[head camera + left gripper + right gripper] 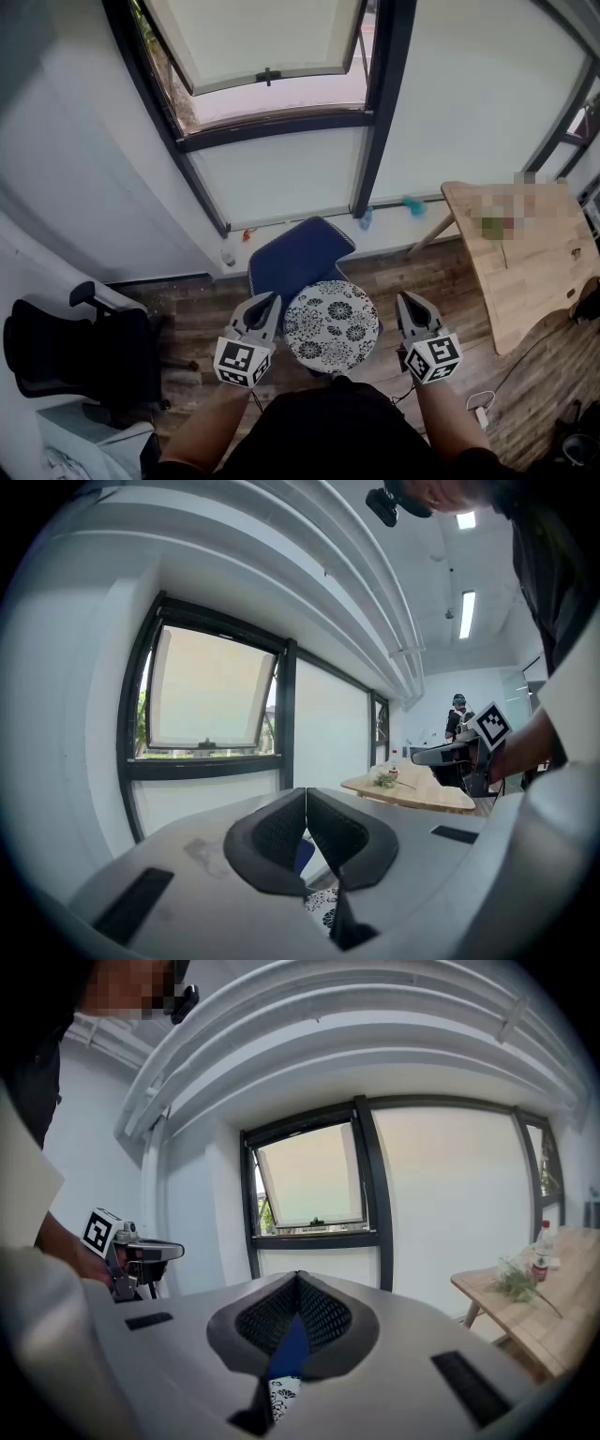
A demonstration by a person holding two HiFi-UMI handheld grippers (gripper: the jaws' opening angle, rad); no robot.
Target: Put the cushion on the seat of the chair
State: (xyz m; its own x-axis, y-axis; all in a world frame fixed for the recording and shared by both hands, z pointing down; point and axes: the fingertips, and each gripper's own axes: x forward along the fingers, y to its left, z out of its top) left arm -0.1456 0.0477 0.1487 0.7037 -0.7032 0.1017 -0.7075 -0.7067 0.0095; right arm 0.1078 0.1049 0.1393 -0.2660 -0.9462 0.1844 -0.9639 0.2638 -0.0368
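Note:
A round cushion (331, 325) with a black-and-white flower print lies flat on the seat of a blue chair, in front of its blue backrest (298, 253). My left gripper (272, 298) hangs just left of the cushion, jaws shut with nothing between them. My right gripper (405, 298) hangs just right of it, also shut and empty. Neither one touches the cushion. In the left gripper view the shut left gripper (306, 791) points toward the window, with a sliver of cushion (323, 907) below it. In the right gripper view the shut right gripper (298, 1277) sits above the blue backrest (291, 1344) and the cushion (283, 1396).
A wooden table (525, 253) stands to the right. A black office chair (75, 352) sits at the left by a white wall. Behind the blue chair is a dark-framed window (272, 75), tilted open. A power strip with cable (480, 412) lies on the wooden floor at right.

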